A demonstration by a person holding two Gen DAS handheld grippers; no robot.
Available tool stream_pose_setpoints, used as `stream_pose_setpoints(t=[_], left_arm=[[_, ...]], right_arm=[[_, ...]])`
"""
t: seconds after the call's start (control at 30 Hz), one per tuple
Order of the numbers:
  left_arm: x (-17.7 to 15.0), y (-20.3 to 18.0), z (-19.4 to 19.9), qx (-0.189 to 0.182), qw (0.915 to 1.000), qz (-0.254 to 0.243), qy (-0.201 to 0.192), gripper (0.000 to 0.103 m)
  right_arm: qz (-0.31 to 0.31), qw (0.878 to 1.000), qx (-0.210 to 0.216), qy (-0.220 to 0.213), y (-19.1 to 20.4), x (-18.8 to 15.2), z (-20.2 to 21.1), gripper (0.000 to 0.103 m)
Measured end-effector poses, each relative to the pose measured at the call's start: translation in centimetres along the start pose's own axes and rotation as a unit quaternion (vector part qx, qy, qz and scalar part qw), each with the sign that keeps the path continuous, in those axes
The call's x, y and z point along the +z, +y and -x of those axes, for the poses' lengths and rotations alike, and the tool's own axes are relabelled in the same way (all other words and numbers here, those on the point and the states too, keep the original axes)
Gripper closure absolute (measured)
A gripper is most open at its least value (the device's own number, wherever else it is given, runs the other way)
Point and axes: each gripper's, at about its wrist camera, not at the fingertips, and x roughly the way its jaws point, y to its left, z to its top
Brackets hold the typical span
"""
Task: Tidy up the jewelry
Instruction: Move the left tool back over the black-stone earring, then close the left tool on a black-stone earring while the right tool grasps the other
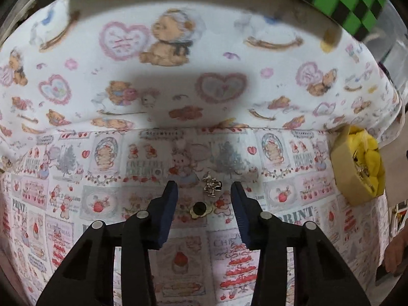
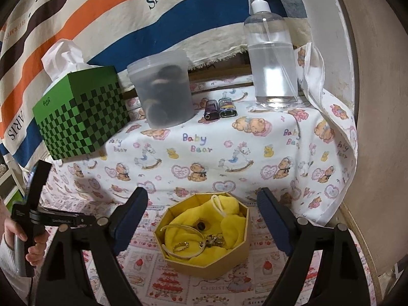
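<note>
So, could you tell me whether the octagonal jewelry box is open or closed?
Open: the octagonal box has no lid on, so its yellow cloth and gold ring show.

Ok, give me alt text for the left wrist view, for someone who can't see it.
The left tongs hang open over a patterned cloth, with a small silver charm and a gold-rimmed dark piece lying between the tips. A yellow-lined octagonal box sits at the right edge.

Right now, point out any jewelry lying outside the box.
Two pieces lie loose on the printed cloth, between the open fingers of the left gripper: a silver charm cluster and a gold piece with a dark stone. The other jewelry sits in the octagonal box on its yellow cloth.
</note>
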Motion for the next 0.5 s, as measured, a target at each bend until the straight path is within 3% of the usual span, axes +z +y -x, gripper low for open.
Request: stream_pose_setpoints(t=[0.1, 0.13, 0.23, 0.5], left_arm=[[-0.1, -0.4, -0.3, 0.001, 1.0, -0.003, 0.001, 0.08], [-0.1, -0.5, -0.4, 0.001, 1.0, -0.002, 0.003, 0.091], [-0.1, -0.4, 0.5, -0.007, 0.9999, 0.004, -0.015, 0.097], [-1.7, 2.2, 6.9, -0.012, 0.9967, 0.015, -0.079, 0.097]], right_arm=[[-0.001, 1.0, -0.001, 0.0, -0.1, 0.0, 0.0, 0.017], [-0.001, 1.0, -0.001, 0.0, -0.1, 0.0, 0.0, 0.017], [-0.001, 1.0, -0.001, -0.002, -0.1, 0.0, 0.1, 0.017], [0.017, 1.0, 0.009, -0.005, 1.9, -0.1, 0.7, 0.017]])
